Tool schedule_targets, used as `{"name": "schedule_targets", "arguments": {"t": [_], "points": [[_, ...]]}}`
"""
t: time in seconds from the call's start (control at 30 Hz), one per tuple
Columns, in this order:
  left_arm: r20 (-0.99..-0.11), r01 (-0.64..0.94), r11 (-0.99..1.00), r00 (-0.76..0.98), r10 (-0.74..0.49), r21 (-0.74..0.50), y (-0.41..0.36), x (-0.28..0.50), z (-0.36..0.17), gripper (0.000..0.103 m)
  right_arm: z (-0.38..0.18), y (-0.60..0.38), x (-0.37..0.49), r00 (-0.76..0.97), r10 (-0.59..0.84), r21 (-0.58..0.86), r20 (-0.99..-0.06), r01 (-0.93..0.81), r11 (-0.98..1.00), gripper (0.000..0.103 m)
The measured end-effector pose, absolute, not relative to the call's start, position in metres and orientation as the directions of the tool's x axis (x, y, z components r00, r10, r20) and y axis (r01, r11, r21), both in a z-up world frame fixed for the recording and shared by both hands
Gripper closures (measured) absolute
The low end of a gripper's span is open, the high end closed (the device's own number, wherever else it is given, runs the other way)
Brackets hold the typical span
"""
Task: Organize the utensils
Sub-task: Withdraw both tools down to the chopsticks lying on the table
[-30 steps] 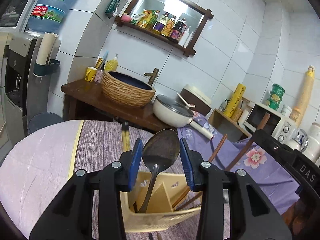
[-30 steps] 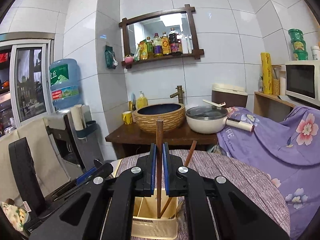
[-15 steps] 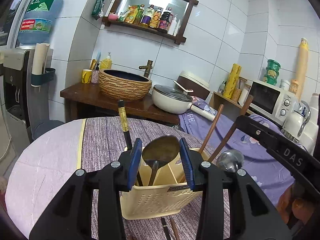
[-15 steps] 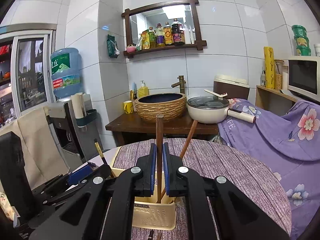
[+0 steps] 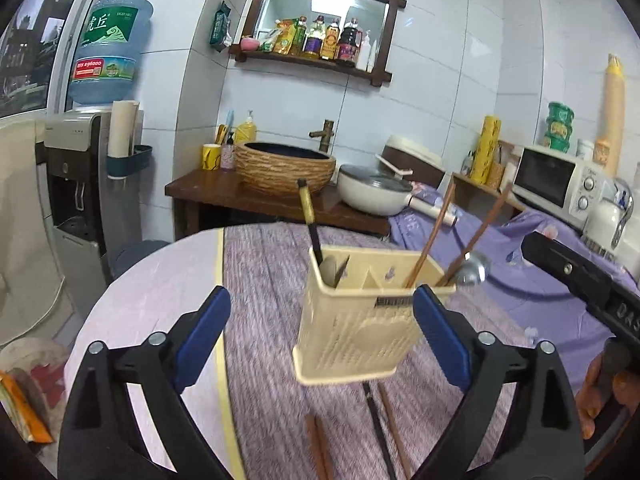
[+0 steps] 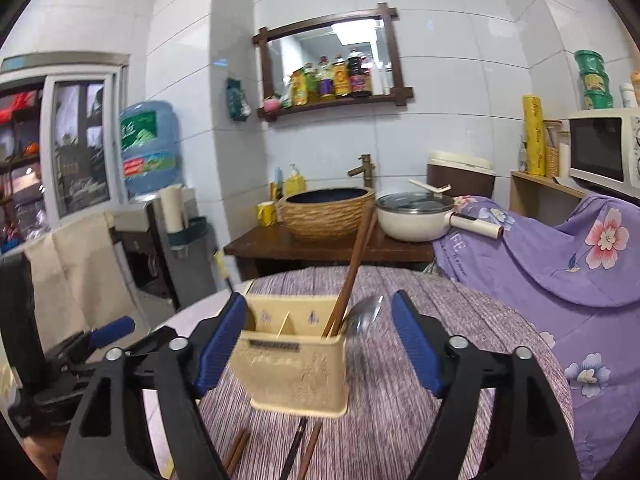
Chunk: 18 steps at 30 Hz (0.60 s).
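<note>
With both the left gripper (image 5: 320, 320) and right gripper (image 6: 320, 344) just opened and empty, spoons and chopsticks stand in the cream utensil caddy (image 5: 356, 332) on the round table (image 5: 260, 280); loose chopsticks (image 5: 320, 444) before it remain.

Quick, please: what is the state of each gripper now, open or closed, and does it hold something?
Left gripper: jaws have just opened wide, holding nothing; the utensil holder stands beyond.
Right gripper: jaws have just opened, holding nothing.
</note>
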<state>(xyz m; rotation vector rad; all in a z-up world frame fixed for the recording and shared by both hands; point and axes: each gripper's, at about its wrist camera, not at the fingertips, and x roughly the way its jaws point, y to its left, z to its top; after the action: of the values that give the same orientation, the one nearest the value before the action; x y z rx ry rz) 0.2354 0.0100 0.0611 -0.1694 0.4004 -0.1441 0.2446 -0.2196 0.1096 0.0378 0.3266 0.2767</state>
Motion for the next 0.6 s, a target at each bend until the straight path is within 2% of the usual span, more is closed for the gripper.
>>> {"name": "schedule_targets", "arguments": {"t": [0.17, 0.3, 0.4, 0.6], "points": [[-0.483, 0.094, 0.983, 0.861, -0.158, -0.155, 0.011, 0.211, 0.036, 0.008, 0.078, -0.208, 0.224, 0.852, 0.321, 0.064, -0.414, -0.325, 0.944, 0.026], [-0.556, 0.081, 0.991, 0.822, -0.127, -0.106, 0.01, 0.199, 0.008, 0.008, 0.048, -0.207, 0.215, 0.829, 0.276, 0.042, -0.487, -0.293, 0.955, 0.026], [-0.618, 0.074, 0.99, 0.775, -0.135, -0.123, 0.014, 0.19, -0.017, 0.008, 0.025, -0.207, 0.212, 0.79, 0.265, 0.056, -0.553, -0.282, 0.958, 0.026], [-0.681, 0.068, 0.98, 0.71, -0.179, -0.186, 0.016, 0.175, -0.051, 0.032, -0.015, -0.2, 0.203, 0.732, 0.229, 0.033, -0.642, -0.271, 0.962, 0.026]]}}
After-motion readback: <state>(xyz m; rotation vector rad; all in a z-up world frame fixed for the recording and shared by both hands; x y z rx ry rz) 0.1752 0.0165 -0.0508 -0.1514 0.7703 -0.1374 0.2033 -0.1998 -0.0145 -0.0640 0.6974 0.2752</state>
